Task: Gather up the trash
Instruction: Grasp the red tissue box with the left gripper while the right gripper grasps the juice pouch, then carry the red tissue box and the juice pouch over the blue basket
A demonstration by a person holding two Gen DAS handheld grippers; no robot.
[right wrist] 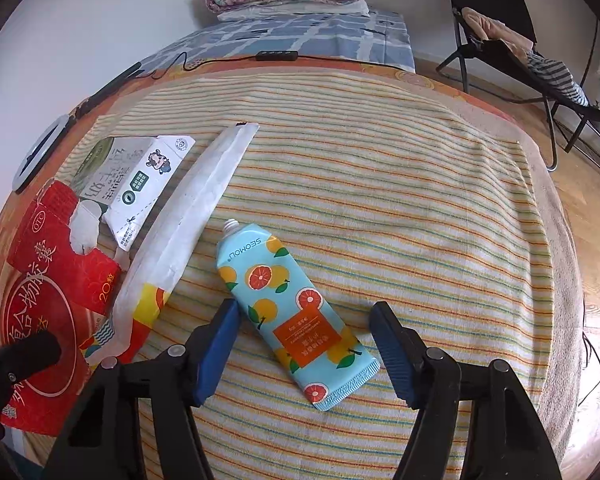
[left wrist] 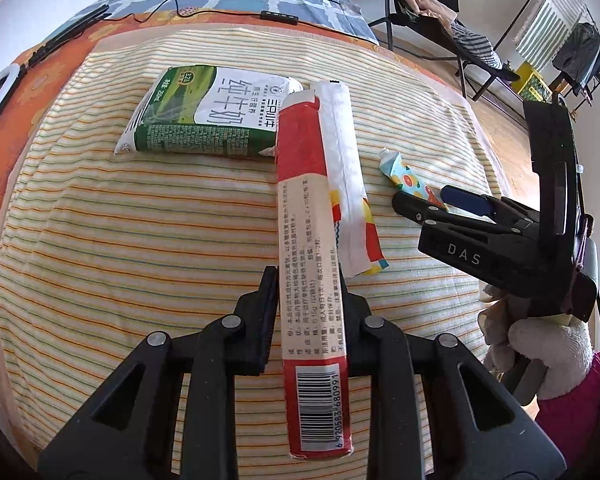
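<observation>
Trash: a red carton (left wrist: 312,280), a citrus-printed tube (right wrist: 292,312), a white wrapper (left wrist: 346,176) and a milk carton (left wrist: 208,112) are laid out on a striped cloth (left wrist: 140,240) over the bench.

Left claw (left wrist: 310,312): closed onto the red carton, which is pinched across its narrow width near the barcode end; the carton's far end appears to overlap the milk carton's corner.

Right claw (right wrist: 304,344): wide open, nothing held; the blue pads (right wrist: 216,344) are set either side of the tube's crimped end, the left pad just beside it, the right pad apart from it.

Tube position: near the bench's right edge, neck pointing toward the far edge, lying slantwise between the pads.

Wrapper position: beside the red carton, just left of the tube, running toward the far edge.

Milk carton position: farthest of the four, toward the far left corner of the cloth.

Risk, tube: a skewed pinch is judged likely, since the tube lies at an angle to the pads; the flat crimped end could slip out or the cloth could be caught.

Risk, carton: held near one end, the long carton may droop or twist, and the wrapper could be dragged along.

Writing, red carton: a barcode numbered 6 920583 680991, "OTC" and "20粒" can be read.

Writing, tube: "SEOMOU".

Writing, milk carton: "纯牛奶".

Writing, right claw body: "DAS".
</observation>
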